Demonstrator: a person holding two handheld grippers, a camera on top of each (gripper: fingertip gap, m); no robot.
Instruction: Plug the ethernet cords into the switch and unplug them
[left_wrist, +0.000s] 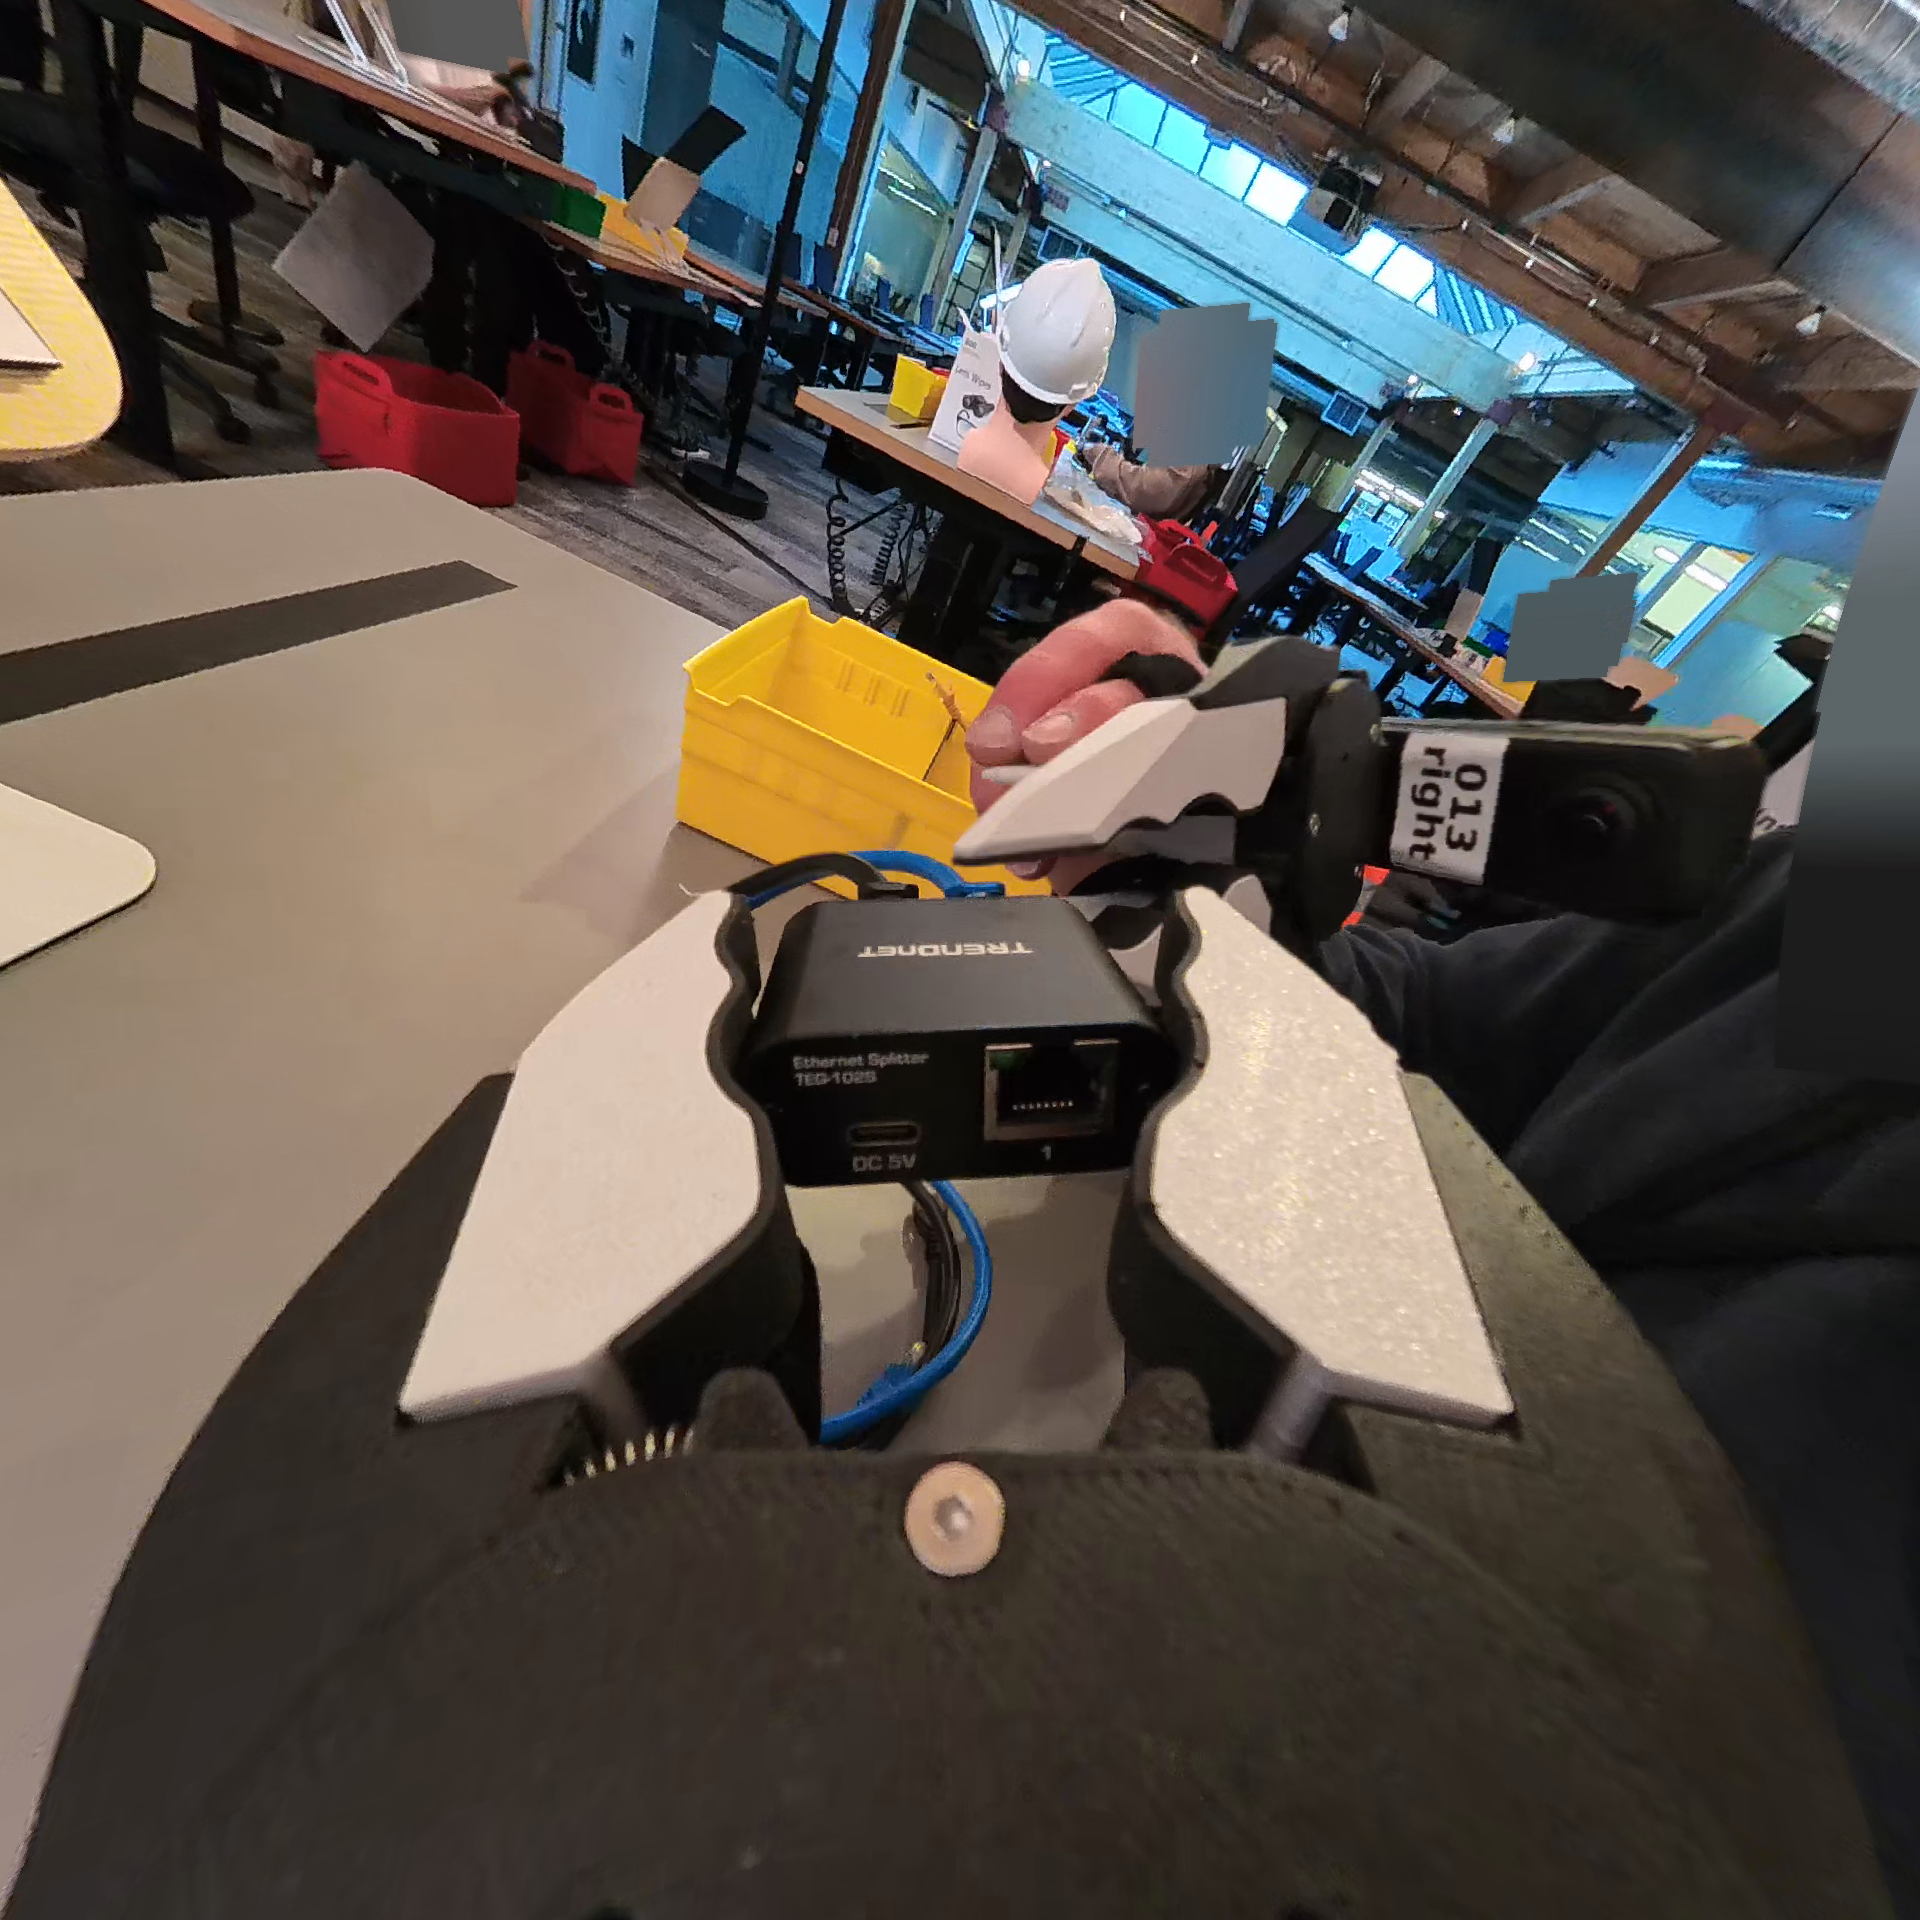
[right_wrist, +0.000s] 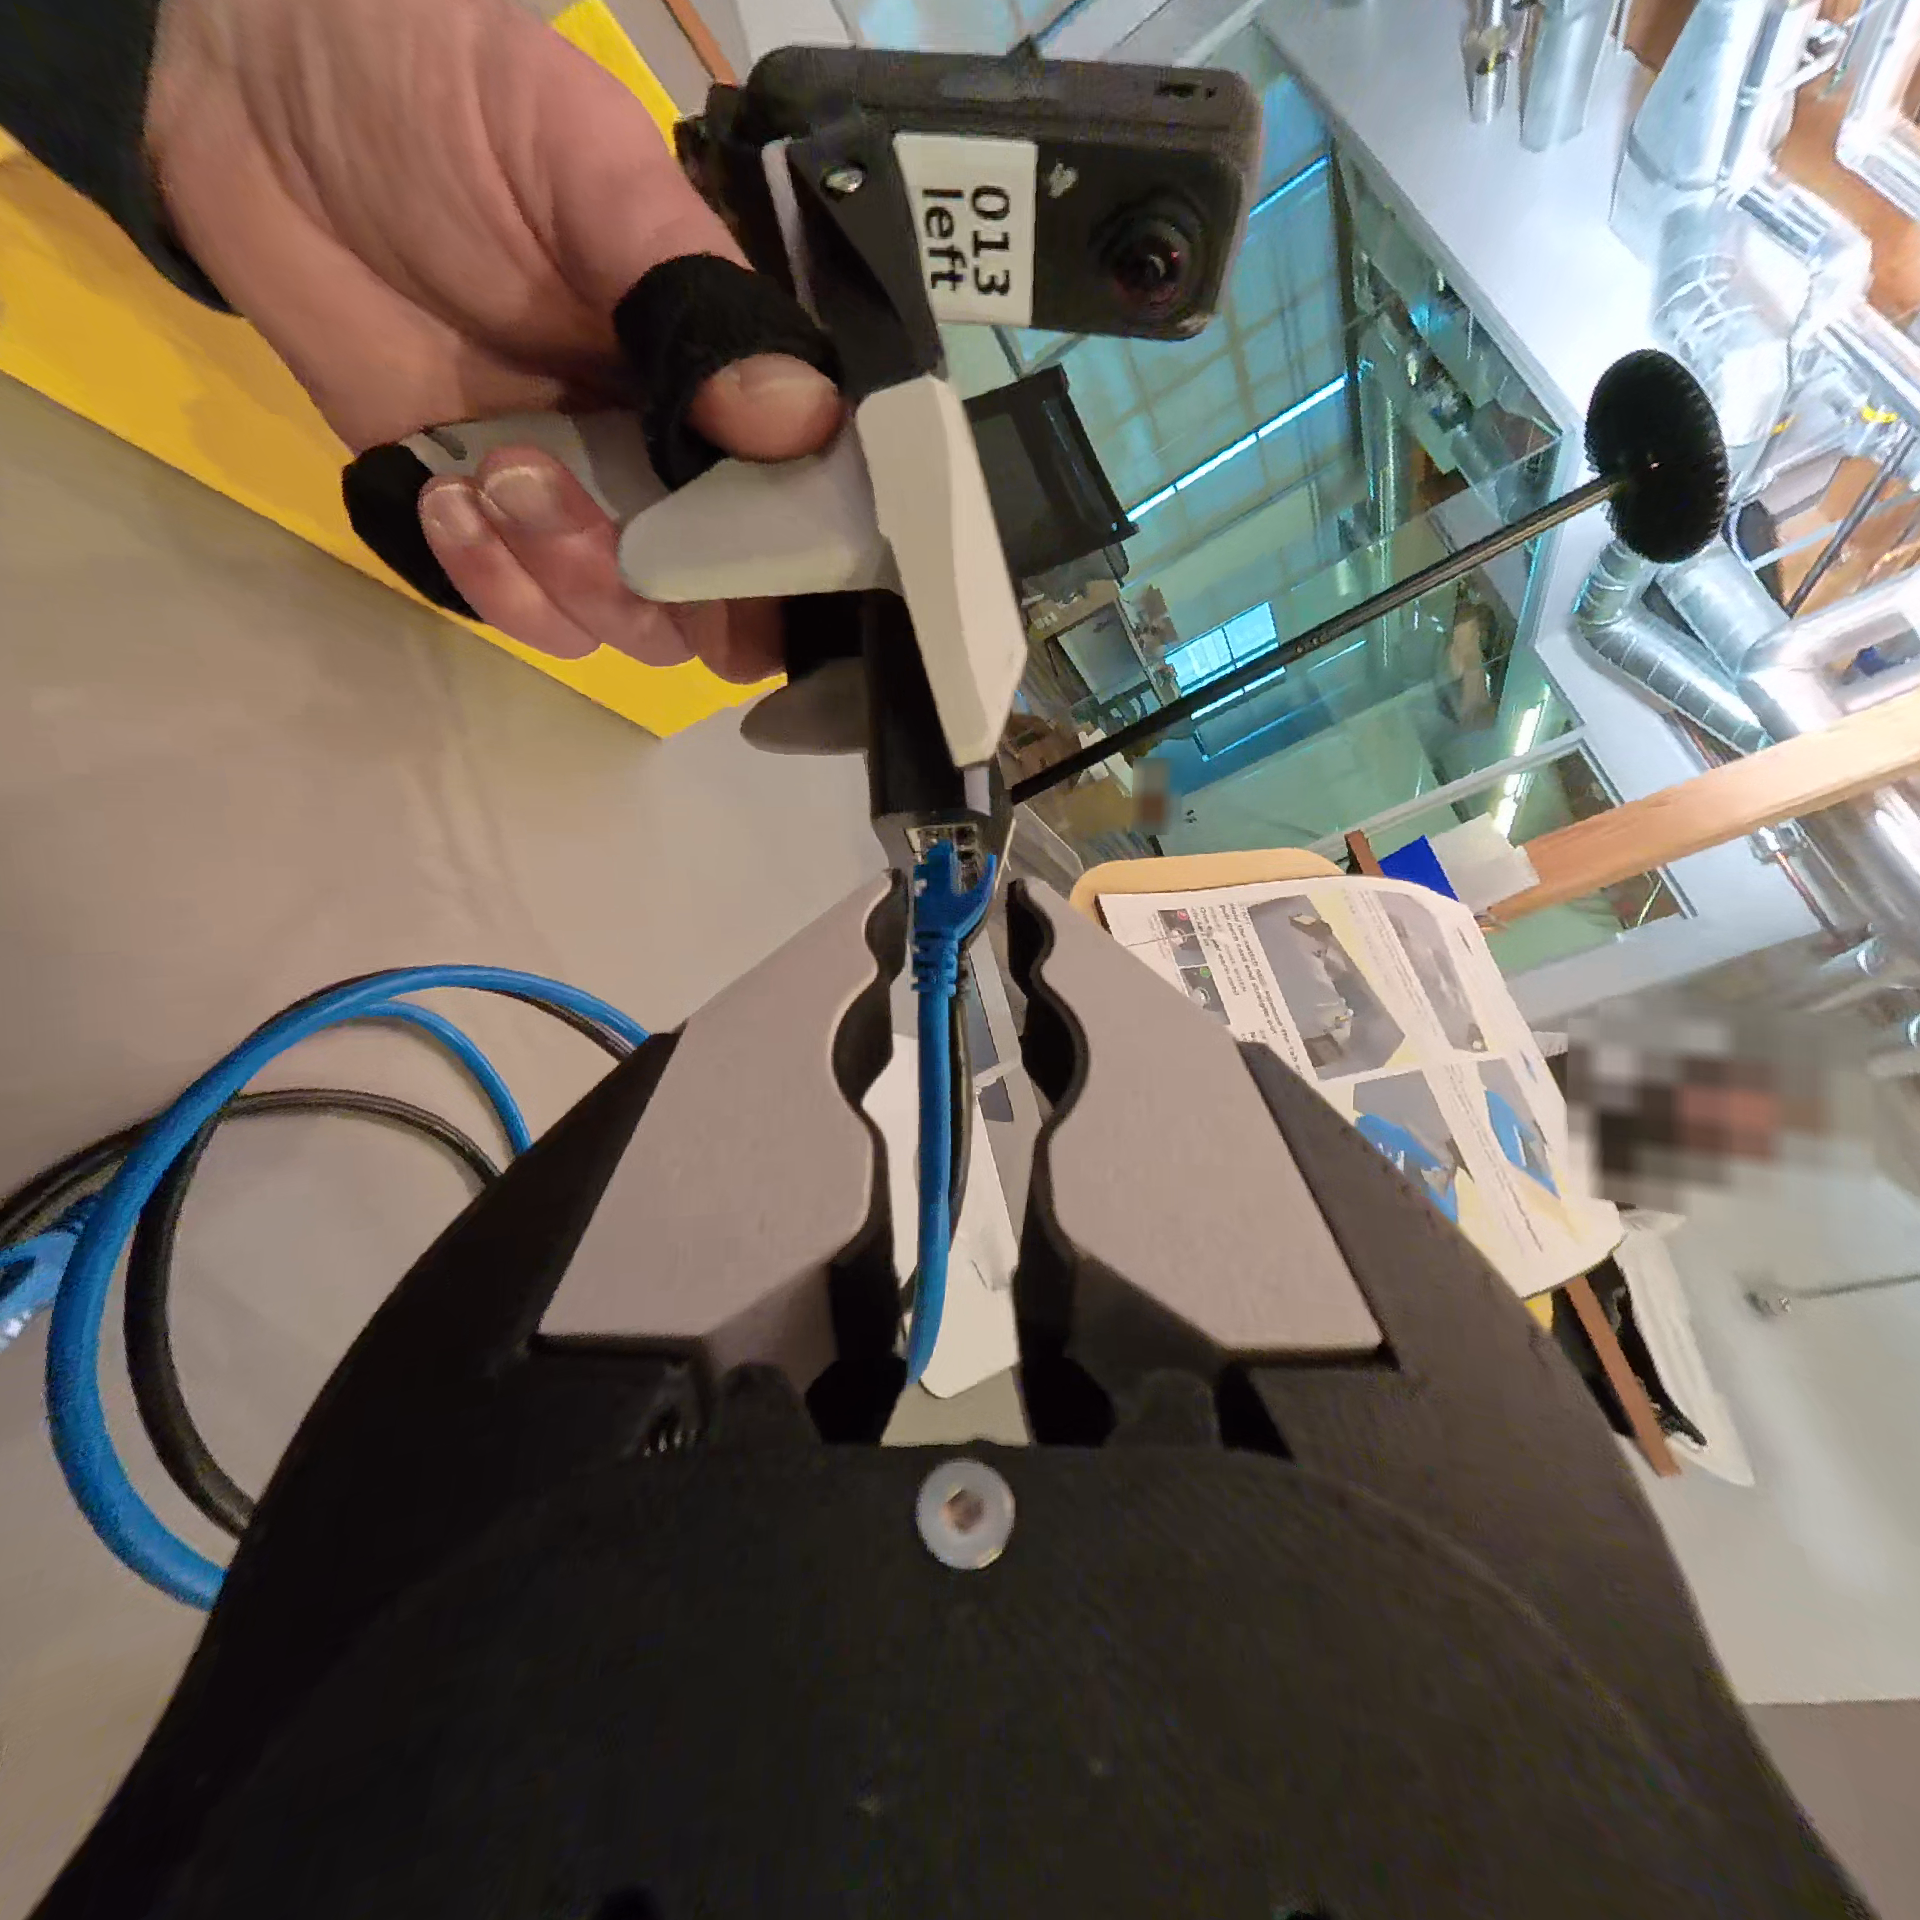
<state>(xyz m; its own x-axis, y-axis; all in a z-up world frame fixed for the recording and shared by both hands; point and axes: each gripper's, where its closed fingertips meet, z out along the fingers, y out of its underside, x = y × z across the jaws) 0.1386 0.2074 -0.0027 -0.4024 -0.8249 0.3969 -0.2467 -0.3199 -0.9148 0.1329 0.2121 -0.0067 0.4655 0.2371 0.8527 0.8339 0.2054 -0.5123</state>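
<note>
My left gripper (left_wrist: 956, 914) is shut on a small black switch (left_wrist: 935, 1039) and holds it above the grey table (left_wrist: 312, 935). The near face of the switch shows one empty ethernet port (left_wrist: 1049, 1086). My right gripper (right_wrist: 956, 904) is shut on the plug of a blue ethernet cord (right_wrist: 940, 997), and the plug sits at a port on the far face of the switch (right_wrist: 914, 779). The right gripper (left_wrist: 1039, 821) also shows behind the switch in the left wrist view. The cord's blue loop (right_wrist: 208, 1143) and a black cord (right_wrist: 312, 1122) lie on the table.
A yellow bin (left_wrist: 831, 727) stands just behind the switch. A printed instruction sheet (right_wrist: 1351, 1039) lies on a nearby table. A second blue plug (right_wrist: 21, 1278) shows at the left edge. Other tables, red bags and seated people are in the background. The tips of both grippers are at nearly the same place.
</note>
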